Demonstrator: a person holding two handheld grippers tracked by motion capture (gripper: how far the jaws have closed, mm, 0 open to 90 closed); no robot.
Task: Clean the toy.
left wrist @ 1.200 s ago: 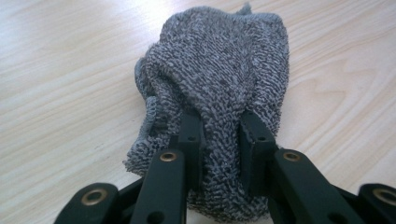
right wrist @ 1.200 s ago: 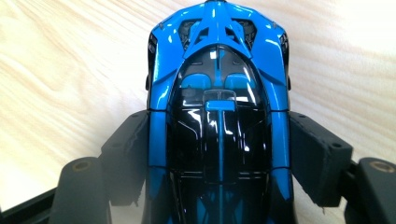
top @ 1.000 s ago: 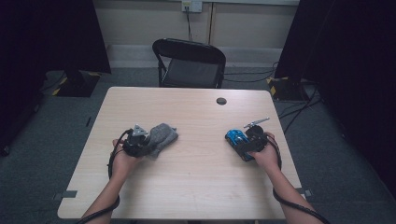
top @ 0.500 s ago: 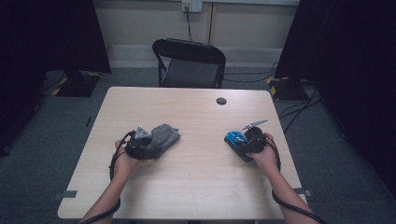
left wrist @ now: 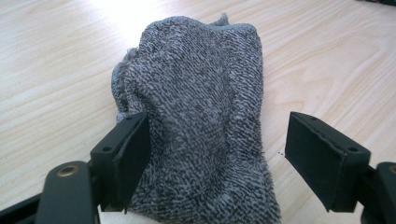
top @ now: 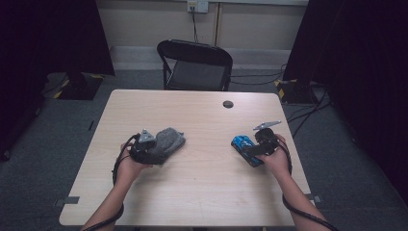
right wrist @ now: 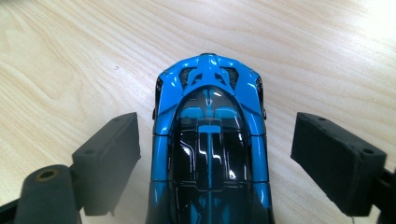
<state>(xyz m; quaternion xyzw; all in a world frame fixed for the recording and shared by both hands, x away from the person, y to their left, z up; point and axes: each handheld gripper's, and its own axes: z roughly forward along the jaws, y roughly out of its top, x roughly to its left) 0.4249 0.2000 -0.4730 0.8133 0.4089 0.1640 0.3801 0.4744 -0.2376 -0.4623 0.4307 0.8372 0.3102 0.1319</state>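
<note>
A grey terry cloth (top: pixel 169 139) lies bunched on the left half of the table. My left gripper (top: pixel 155 150) points at it. In the left gripper view the cloth (left wrist: pixel 201 116) sits between the jaws of the left gripper (left wrist: pixel 219 140), which have just been opening. One pad brushes the cloth and the other stands clear of it. On the right a blue and black toy car (top: pixel 240 143) rests on the table. The right gripper (top: pixel 248 149) straddles it. Its jaws have just been opening too. The car (right wrist: pixel 210 140) has a gap on each side within the right gripper (right wrist: pixel 215 140).
The light wooden table (top: pixel 202 192) has a small black round cap (top: pixel 228 104) near its far edge. A black folding chair (top: pixel 195 62) stands behind the table. Cables trail on the floor at the right.
</note>
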